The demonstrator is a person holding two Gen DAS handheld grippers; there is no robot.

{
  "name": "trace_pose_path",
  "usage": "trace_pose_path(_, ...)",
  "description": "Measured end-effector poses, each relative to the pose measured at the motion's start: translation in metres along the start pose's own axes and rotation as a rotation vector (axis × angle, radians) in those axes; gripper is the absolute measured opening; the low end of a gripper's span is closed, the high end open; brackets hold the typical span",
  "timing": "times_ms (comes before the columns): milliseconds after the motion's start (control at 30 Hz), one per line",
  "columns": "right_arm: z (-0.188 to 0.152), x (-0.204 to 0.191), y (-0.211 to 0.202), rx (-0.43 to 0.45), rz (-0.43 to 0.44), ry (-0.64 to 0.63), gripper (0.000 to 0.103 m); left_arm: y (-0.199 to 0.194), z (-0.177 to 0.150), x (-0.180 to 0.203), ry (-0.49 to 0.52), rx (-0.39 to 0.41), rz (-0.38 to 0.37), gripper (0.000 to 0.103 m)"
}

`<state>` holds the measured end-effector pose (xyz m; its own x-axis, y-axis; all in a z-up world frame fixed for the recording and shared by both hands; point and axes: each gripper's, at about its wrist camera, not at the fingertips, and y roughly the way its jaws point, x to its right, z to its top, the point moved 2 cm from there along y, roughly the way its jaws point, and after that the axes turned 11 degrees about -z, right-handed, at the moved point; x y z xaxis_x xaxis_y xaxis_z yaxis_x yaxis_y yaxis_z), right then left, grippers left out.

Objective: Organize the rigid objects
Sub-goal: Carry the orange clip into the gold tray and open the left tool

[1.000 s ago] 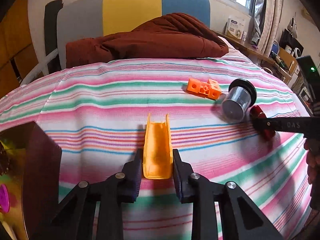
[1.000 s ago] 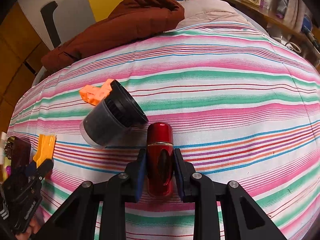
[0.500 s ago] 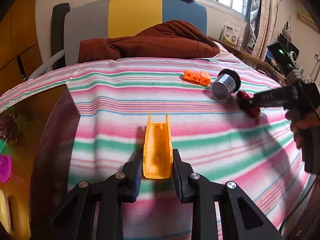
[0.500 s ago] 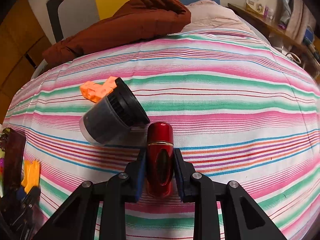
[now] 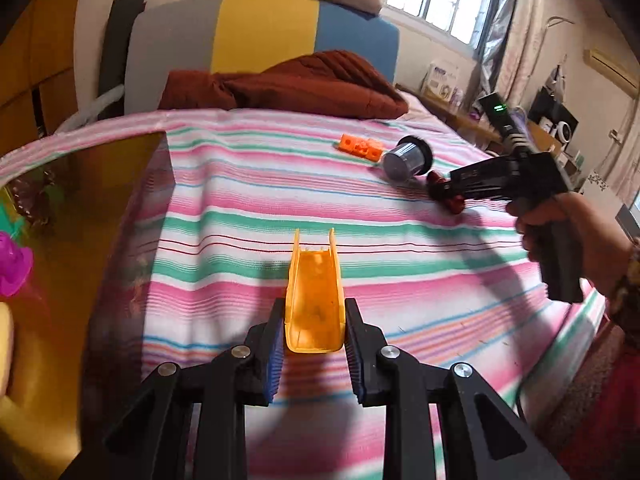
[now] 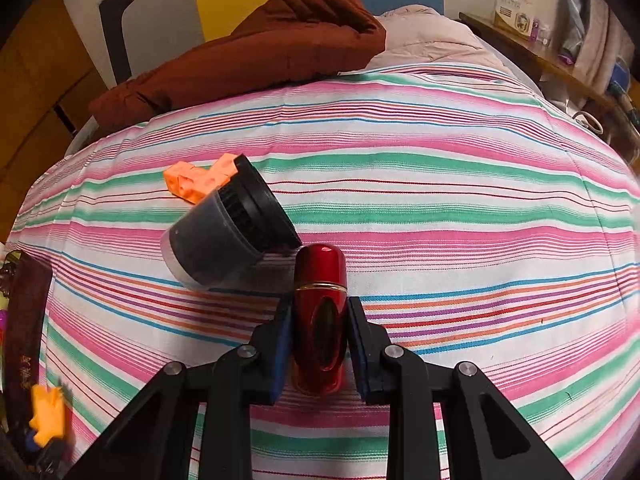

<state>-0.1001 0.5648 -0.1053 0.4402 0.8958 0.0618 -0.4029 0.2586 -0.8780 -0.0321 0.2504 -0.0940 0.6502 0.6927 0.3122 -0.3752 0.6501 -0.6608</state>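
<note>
The left claw [image 5: 314,334] pinches a yellow chute [image 5: 314,300], while the right claw [image 6: 320,334] pinches a red bottle [image 6: 320,312] on the bed [image 6: 460,208].

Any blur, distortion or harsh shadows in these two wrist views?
Left wrist: strong fisheye bend, daylight from the window, arm shadows cast across the striped sheet, left edge soft by the brown box. Right wrist: sheet bulges barrel-like; centre sharp on the red bottle, lower-left corner smeared around the yellow piece.

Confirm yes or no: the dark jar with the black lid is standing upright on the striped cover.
No, the jar lies tipped on its side on the striped cover, its black lid facing sideways beside the red bottle.
</note>
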Motion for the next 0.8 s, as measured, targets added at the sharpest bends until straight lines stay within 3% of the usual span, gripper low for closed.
trace_pose_path(267,-0.001,-0.002,-0.001,-0.001,-0.009,-0.020,0.027,-0.058,-0.004,0.000,0.002,0.087,0.010,0.026)
trace_pose_path(567,-0.003,-0.001,-0.003,-0.010,0.037,0.015,0.027,-0.109,-0.004,-0.060,-0.168,0.149,0.120,0.026)
trace_pose_path(800,-0.006,-0.006,-0.005,0.002,0.014,-0.015,0.027,-0.109,-0.021,-0.106,-0.268,0.070,0.177,0.026)
